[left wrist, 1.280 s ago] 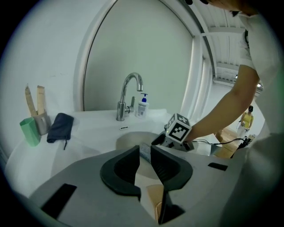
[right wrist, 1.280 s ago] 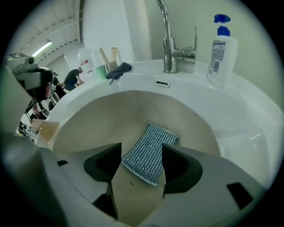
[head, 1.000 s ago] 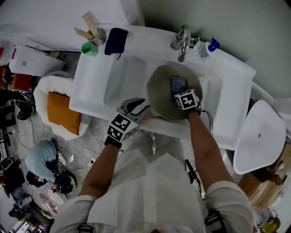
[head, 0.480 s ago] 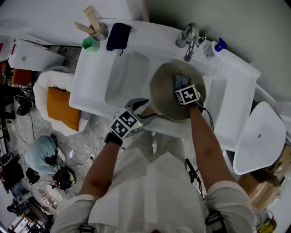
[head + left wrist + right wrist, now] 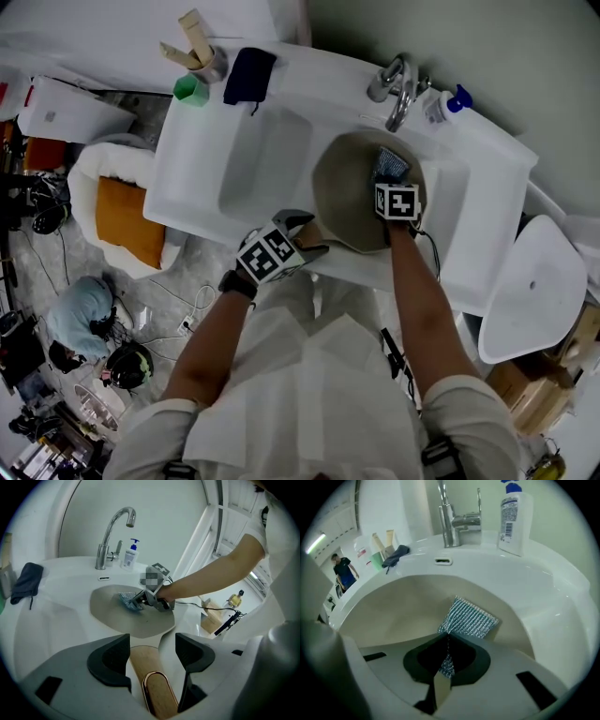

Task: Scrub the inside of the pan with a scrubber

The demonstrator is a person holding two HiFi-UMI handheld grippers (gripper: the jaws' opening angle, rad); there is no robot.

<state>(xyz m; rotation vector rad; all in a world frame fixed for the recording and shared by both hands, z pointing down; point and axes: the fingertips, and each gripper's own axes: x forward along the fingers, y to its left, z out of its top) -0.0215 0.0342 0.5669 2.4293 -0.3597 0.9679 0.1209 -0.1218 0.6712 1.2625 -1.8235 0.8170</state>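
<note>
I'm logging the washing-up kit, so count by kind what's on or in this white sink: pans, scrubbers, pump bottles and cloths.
Beige round pan with wooden handle: 1
Blue-silver mesh scrubber: 1
White pump bottle with blue top: 1
Dark navy cloth: 1
Total: 4

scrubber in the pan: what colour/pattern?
It's a blue-and-silver striped mesh scrubber; it shows clearest in the right gripper view.

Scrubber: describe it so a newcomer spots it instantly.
Start at the white sink under the faucet; a round beige pan lies inside. In the pan, the scrubber is the bluish mesh pad pinched by the right gripper, unlike the dark cloth on the sink's edge.
</note>
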